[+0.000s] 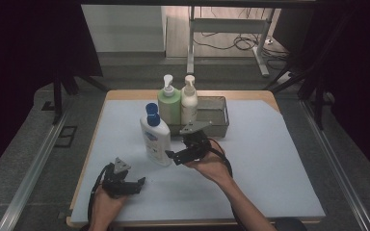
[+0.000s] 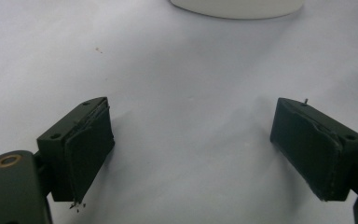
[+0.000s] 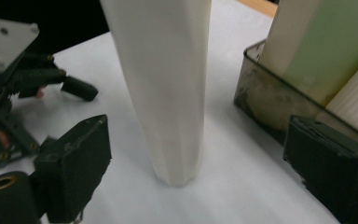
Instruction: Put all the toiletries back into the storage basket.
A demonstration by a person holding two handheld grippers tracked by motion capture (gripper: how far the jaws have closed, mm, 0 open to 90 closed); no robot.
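Observation:
A white bottle with a blue cap (image 1: pixel 155 138) stands upright on the white mat, left of centre. My right gripper (image 1: pixel 177 149) is just to its right, open. In the right gripper view the white bottle (image 3: pixel 161 84) rises between the two spread jaws of my right gripper (image 3: pixel 196 144), with a gap on each side. My left gripper (image 1: pixel 138 184) rests low near the front left, open and holding nothing. In the left gripper view my left gripper (image 2: pixel 191 149) faces bare mat, and the bottle's base (image 2: pixel 237 7) shows at the top edge.
A grey metal tray (image 1: pixel 217 118) stands behind the bottle and holds a green pump bottle (image 1: pixel 168 103) and a cream pump bottle (image 1: pixel 189 101). The tray's corner (image 3: pixel 256 93) is close to the right jaw. The left gripper (image 3: pixel 18 79) lies beyond the left jaw.

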